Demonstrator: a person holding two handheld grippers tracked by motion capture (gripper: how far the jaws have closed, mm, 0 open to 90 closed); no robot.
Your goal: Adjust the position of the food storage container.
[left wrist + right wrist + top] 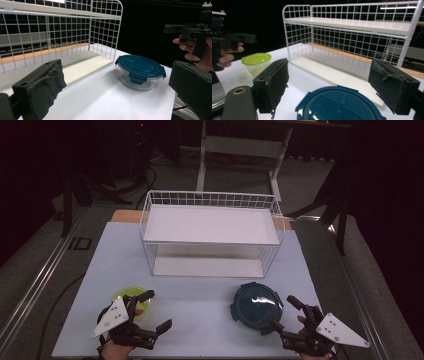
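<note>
While both tongs gape, right tongs point(284, 312) beside blue-lidded container point(257, 308).

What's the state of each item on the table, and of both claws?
Blue-lidded container: lid on, clips down, upright on the table, ungripped.
Green-lidded container: lid on, upright, ungripped.
Wire rack: upright, both shelves bare.
Left claw: open, nothing between the jaws, beside the green-lidded container.
Right claw: open, next to the blue-lidded container, not gripping it.
</note>
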